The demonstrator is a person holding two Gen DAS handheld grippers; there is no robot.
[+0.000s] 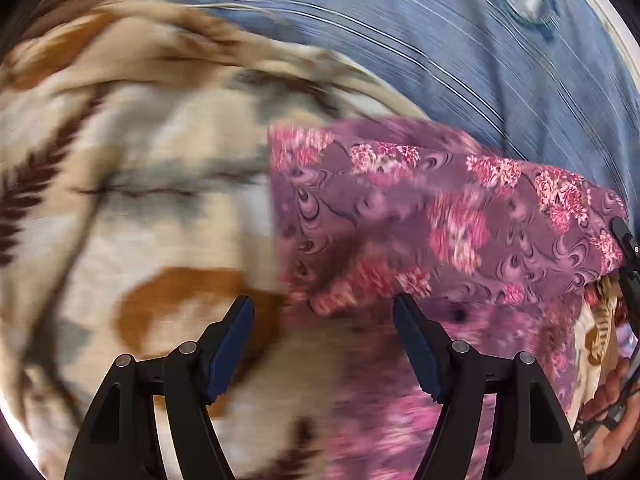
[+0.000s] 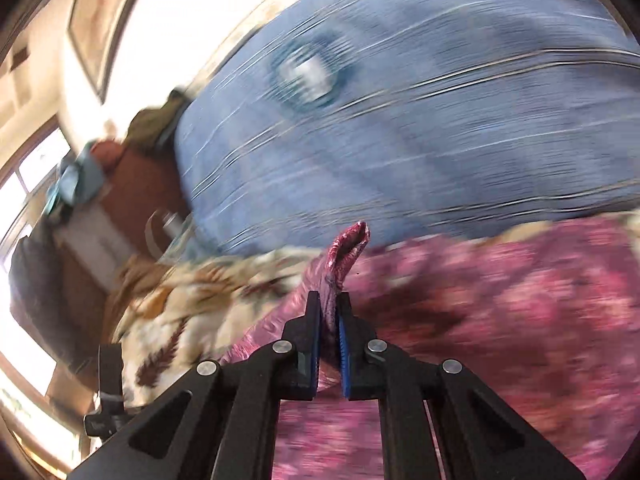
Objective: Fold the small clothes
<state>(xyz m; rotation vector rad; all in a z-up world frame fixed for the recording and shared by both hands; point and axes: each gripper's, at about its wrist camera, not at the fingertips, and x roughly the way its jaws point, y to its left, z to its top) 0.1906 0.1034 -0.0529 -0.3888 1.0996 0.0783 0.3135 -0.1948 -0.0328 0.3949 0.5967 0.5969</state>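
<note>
Purple floral cotton garment (image 1: 440, 216) lies on cream leaf-print blanket (image 1: 140, 160), likely light and limp. Right gripper (image 2: 329, 320) pinches its corner; left gripper (image 1: 324, 336) gapes empty; grasp the seven-o'clock edge.

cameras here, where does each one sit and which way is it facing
Left wrist: sits on the left claw, looking steeply down at the beige leaf blanket and the purple floral cloth; its open fingers show.
Right wrist: sits on the right claw, looking more level; its fingers pinch the same cloth.
Shared: floral cloth, leaf blanket, blue striped bedding.
</note>
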